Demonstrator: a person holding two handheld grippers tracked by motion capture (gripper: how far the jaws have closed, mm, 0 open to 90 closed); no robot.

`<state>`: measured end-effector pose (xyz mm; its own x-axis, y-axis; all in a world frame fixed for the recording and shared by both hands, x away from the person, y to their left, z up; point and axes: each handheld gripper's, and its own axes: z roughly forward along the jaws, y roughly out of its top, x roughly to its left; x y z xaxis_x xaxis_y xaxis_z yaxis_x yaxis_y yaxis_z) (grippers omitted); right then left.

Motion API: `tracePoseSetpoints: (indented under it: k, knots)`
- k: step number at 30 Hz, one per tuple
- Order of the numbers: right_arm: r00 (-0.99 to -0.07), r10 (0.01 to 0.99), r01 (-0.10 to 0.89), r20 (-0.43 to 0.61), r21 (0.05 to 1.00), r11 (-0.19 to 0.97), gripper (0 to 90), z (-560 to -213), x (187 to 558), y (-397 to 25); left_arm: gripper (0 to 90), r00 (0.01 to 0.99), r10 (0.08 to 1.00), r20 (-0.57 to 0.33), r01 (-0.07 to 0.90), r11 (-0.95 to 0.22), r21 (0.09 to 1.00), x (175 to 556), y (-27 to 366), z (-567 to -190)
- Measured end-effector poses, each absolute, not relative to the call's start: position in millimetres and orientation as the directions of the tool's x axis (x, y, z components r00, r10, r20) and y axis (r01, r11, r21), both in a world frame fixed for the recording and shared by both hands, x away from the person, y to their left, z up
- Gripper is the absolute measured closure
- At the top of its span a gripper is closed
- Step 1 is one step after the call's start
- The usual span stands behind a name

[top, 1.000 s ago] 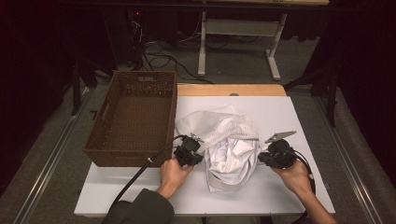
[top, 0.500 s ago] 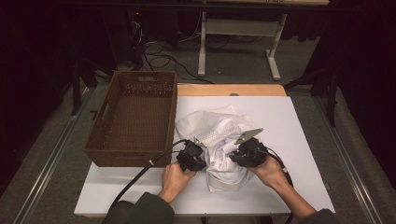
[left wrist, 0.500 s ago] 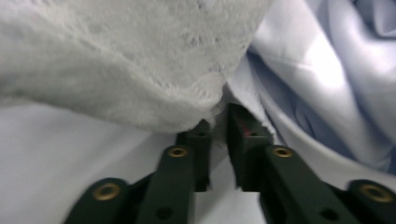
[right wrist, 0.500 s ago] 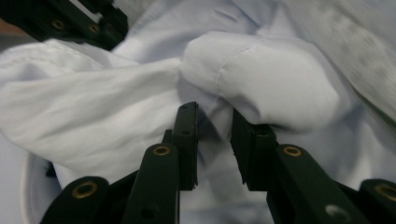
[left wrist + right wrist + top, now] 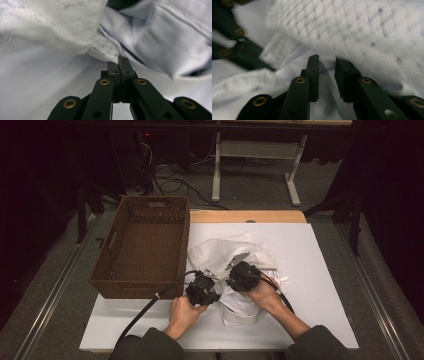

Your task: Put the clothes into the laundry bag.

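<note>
- A crumpled white cloth garment (image 5: 235, 265), part lacy mesh and part smooth fabric, lies on the flat white surface (image 5: 320, 250), near the middle and a bit toward the front edge.
- Its left side lies just beside the brown woven basket (image 5: 142, 245), which sits on the left side of the surface.
- The left gripper (image 5: 202, 287) sits at the left front part of the garment, held in the person's left hand (image 5: 182, 312).
- In the left gripper view, the left gripper (image 5: 119, 63) has its two black jaws pressed together, with a thin bit of the garment's (image 5: 155, 37) lacy edge pinched at the tips.
- The right gripper (image 5: 243, 276) rests on top of the garment, just beside the left one, held by the right hand (image 5: 265, 292).
- In the right gripper view, the right gripper (image 5: 326, 66) has its jaws apart, with a gap between them, and smooth cloth (image 5: 362, 32) lies under and in front of them. I cannot tell if the tips touch the cloth.
- That view is blurry, so the mesh pattern is smeared. Dark blurred bars at its top left look like part of the other gripper.
- From above, the two grippers and hands cover the middle of the garment, so its folds there are hidden.
- The person's sleeves are cut off at the bottom of the high view.
</note>
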<state>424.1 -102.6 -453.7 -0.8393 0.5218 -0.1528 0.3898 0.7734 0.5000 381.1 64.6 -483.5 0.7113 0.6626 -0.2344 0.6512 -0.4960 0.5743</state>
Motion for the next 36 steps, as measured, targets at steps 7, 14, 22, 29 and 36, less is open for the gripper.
tracePoseSetpoints:
  k: [7, 14, 22, 29, 36]
  knots:
    - [-0.793, 0.562, 0.411, -0.237, 0.473, 0.779, 86.4, -464.3, 446.0, -85.5, 89.8, 0.697, 0.681, -0.222, 0.657, -0.484, 0.579, 375.1, 77.5, -479.8]
    - [-0.736, 0.617, 0.443, -0.278, 0.491, 0.75, 84.4, -460.1, 471.6, -79.5, 89.6, 0.675, 0.714, -0.187, 0.66, -0.471, 0.585, 378.1, 85.2, -479.1]
    - [-0.797, 0.574, 0.413, -0.188, 0.524, 0.745, 60.3, -438.5, 434.3, -93.1, 76.5, 0.643, 0.734, -0.219, 0.691, -0.433, 0.579, 385.0, 79.5, -489.6]
    - [-0.827, 0.546, 0.426, -0.136, 0.483, 0.765, 41.3, -440.5, 411.7, -103.6, 86.5, 0.634, 0.731, -0.253, 0.703, -0.408, 0.583, 391.5, 77.6, -494.9]
    - [-0.822, 0.548, 0.459, -0.158, 0.386, 0.8, 41.9, -475.4, 430.6, -88.4, 88.6, 0.652, 0.715, -0.252, 0.691, -0.423, 0.587, 385.3, 79.5, -487.1]
